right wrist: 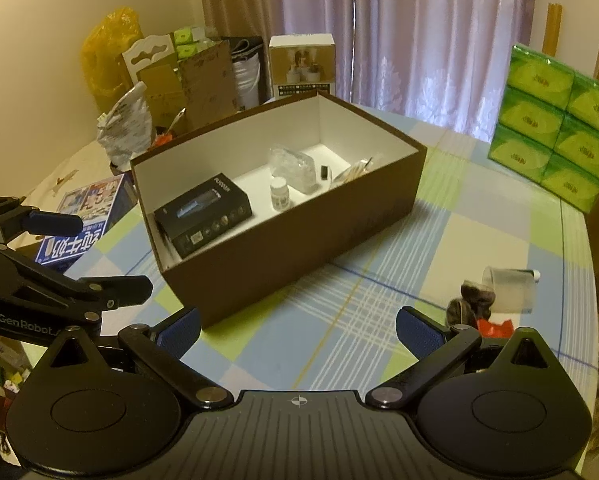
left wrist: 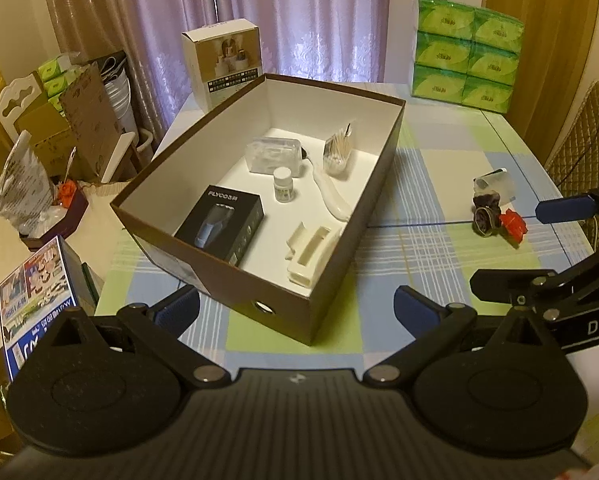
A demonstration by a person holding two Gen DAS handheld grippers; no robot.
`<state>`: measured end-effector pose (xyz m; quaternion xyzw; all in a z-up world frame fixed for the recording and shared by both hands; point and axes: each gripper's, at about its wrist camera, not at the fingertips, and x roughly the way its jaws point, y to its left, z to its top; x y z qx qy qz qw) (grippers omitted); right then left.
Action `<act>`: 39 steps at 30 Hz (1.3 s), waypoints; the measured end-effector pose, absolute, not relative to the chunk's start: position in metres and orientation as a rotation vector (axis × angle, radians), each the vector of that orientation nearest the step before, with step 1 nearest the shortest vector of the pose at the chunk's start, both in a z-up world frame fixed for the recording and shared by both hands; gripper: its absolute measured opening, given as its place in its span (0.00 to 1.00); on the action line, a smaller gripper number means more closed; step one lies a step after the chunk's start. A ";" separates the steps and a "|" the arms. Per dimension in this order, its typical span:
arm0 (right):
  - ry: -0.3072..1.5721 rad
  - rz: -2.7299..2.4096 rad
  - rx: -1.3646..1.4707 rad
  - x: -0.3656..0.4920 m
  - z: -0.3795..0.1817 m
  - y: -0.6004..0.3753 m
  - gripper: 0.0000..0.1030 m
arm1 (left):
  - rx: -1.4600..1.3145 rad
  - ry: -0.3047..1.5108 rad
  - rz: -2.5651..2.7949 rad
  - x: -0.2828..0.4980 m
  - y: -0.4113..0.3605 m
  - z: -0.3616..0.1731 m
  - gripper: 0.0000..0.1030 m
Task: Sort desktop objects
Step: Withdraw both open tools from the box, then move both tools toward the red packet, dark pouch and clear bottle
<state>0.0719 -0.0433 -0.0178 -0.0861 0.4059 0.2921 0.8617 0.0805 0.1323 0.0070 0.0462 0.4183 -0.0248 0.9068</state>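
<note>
Lilac curtains (left wrist: 299, 20) hang behind a table covered in a pale checked cloth (left wrist: 439, 248), with a stack of 6 green tissue packs (left wrist: 467, 56) at its far right corner. Near the middle of the table stands an open brown box (left wrist: 359, 216) with a white inside. It holds a black shaver carton (left wrist: 221, 226), a small white bottle (left wrist: 282, 186), a clear plastic case (left wrist: 275, 156), a bundle of cotton swabs (left wrist: 337, 150), a white handled tool (left wrist: 331, 196) and a cream plastic holder (left wrist: 311, 252). Well to the right of the box, on the bare cloth, lie a dark bundle with a red scrap (left wrist: 495, 218) and a clear plastic cup (right wrist: 509, 288) tipped on its side, touching each other. The left gripper (left wrist: 297, 310) hovers before the near corner of the box, its blue-padded jaws spread wide and holding nothing. The right gripper (right wrist: 299, 330) hangs over the cloth beside the dark bundle, likewise spread and unladen.
</note>
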 end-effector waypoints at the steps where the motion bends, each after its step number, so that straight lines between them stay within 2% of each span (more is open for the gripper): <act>1: 0.854 0.611 -0.179 0.071 -0.018 -0.046 0.98 | 0.095 0.865 -0.049 0.079 0.131 0.007 0.99; 20: 0.955 0.504 -0.134 0.051 -0.038 -0.103 0.98 | 0.114 0.928 -0.088 0.059 0.087 -0.016 0.99; 39: 0.986 0.303 -0.039 0.060 -0.054 -0.177 0.98 | 0.163 0.976 -0.244 0.085 0.025 -0.041 0.99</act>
